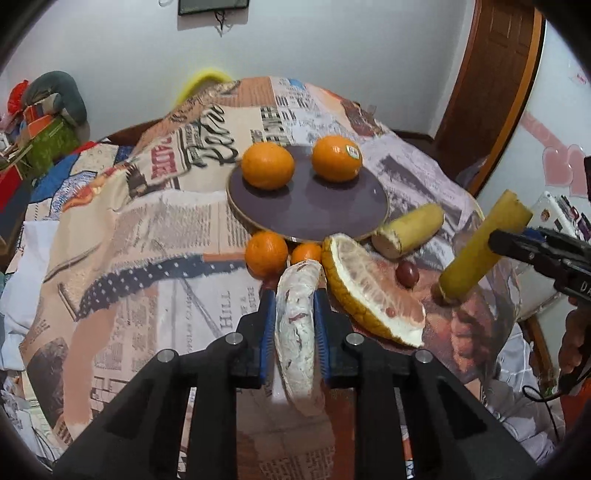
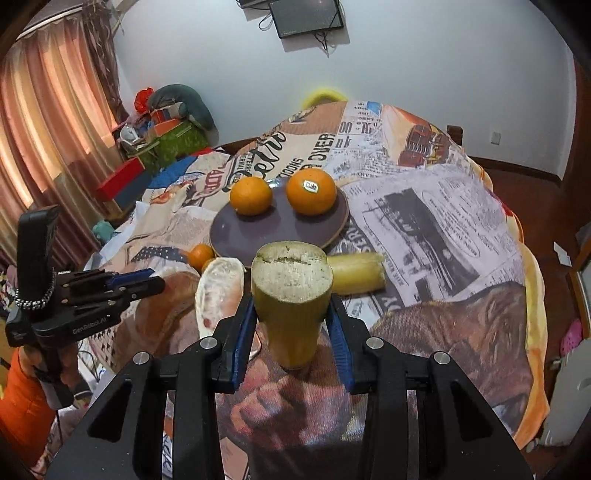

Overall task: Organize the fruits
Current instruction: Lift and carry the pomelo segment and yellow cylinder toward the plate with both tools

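We see newspaper-print cloth [image 2: 424, 221] over table, dark screen [image 2: 306, 16] on white wall, curtain [image 2: 48, 110] at left, wooden door [image 1: 495, 74].

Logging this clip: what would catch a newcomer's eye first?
Both grippers hold food: the left gripper clamps a peeled pomelo segment, the right gripper a cut yellow stalk piece. Behind them, two oranges sit on a purple plate.
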`<state>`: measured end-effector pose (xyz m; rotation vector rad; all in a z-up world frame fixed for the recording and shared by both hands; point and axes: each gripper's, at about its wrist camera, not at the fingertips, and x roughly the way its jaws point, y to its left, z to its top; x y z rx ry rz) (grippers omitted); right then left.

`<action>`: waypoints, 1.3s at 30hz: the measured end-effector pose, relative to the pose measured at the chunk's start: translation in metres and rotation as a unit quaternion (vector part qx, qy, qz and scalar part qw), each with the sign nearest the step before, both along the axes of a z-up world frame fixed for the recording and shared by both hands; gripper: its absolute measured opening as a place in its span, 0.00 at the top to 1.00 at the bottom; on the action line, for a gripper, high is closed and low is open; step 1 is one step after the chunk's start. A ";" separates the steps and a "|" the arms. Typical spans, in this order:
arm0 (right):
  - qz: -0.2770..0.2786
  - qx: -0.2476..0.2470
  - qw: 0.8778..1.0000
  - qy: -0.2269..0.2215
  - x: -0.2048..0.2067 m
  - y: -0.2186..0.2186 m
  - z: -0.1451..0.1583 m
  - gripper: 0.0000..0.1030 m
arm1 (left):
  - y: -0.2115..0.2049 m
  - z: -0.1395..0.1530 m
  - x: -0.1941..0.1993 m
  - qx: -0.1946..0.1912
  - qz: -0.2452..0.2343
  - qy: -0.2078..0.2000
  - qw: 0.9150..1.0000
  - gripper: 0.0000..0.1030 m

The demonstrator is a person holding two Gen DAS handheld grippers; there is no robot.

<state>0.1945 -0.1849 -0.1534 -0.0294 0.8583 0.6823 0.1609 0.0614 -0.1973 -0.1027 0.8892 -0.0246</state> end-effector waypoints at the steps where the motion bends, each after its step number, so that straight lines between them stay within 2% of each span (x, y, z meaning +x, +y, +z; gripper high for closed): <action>1: 0.001 0.001 1.000 -0.002 0.001 0.001 0.001 0.66 | 0.001 0.005 0.000 -0.002 0.002 -0.007 1.000 0.81; 10: 0.004 0.011 1.000 -0.026 0.010 0.008 0.018 0.66 | 0.007 0.036 0.011 -0.001 0.004 -0.051 0.999 0.81; 19: 0.011 0.016 0.999 -0.045 0.029 0.022 0.029 0.66 | 0.010 0.048 0.039 -0.002 0.002 -0.076 0.997 0.81; 26: 0.021 0.015 0.999 -0.044 0.052 0.038 0.025 0.66 | 0.017 0.045 0.066 -0.012 0.007 -0.076 0.997 0.81; 39: 0.065 -0.002 0.998 -0.021 0.089 0.076 -0.003 0.66 | 0.026 0.027 0.119 -0.021 0.003 -0.071 0.997 0.81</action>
